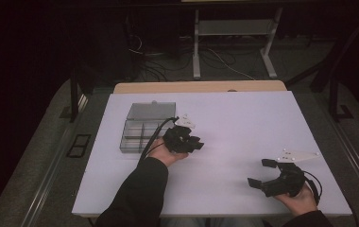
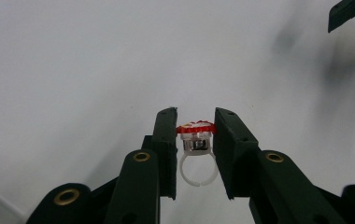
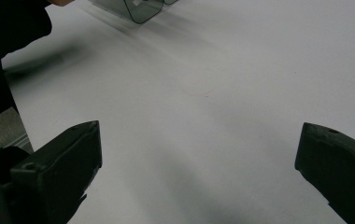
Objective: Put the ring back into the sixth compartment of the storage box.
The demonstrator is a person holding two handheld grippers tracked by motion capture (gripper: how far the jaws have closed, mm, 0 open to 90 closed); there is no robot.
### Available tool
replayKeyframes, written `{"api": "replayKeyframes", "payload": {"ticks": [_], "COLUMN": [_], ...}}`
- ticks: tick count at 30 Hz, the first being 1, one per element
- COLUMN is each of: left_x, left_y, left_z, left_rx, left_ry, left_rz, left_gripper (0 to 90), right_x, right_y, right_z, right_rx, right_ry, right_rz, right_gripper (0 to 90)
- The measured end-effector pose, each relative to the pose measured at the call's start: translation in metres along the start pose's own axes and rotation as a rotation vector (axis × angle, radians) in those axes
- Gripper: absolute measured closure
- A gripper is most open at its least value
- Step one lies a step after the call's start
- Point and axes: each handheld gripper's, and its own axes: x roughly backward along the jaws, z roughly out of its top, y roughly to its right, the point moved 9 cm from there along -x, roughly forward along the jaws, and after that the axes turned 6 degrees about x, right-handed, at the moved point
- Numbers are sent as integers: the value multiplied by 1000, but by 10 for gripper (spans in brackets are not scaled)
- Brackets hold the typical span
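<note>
A small toy ring [image 2: 195,144] with a red and white top, a silver base and a white band is clamped between the jaws of my left gripper [image 2: 195,122]. In the high view the left gripper [image 1: 197,143] hovers over the white table, just right of a clear compartment box [image 1: 145,126]. My right gripper [image 1: 261,173] stands wide open near the table's front right, with nothing between its fingers [image 3: 59,163]. One fingertip of the right gripper [image 2: 348,11] peeks in at the top right of the left gripper view.
The white tabletop [image 1: 243,123] spreads between the two grippers. The clear box has its lid raised at the back and a corner of it [image 3: 140,9] appears in the right gripper view. Table legs and cables [image 1: 196,52] lie on the floor beyond.
</note>
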Motion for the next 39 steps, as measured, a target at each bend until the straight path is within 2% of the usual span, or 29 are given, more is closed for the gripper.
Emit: {"api": "replayKeyframes", "payload": {"ticks": [13, 15, 23, 29, 39], "left_x": [21, 26, 37, 46, 58], "left_y": [-15, -18, -29, -38, -50], "left_z": [3, 3, 4, 5, 8], "left_rx": [18, 32, 46, 70, 85], "left_ry": [26, 35, 53, 71, 84], "left_rz": [22, 27, 41, 52, 73], "left_gripper": [697, 697, 697, 698, 699], "right_x": [-1, -1, -1, -1, -2], "right_y": [0, 0, 0, 0, 0], "right_z": [0, 0, 0, -1, -1], "right_rx": [0, 0, 0, -3, -3], "right_ry": [-1, -1, -3, -5, -7], "right_rz": [-1, -1, -1, 1, 2], "right_gripper": [5, 6, 6, 6, 5]}}
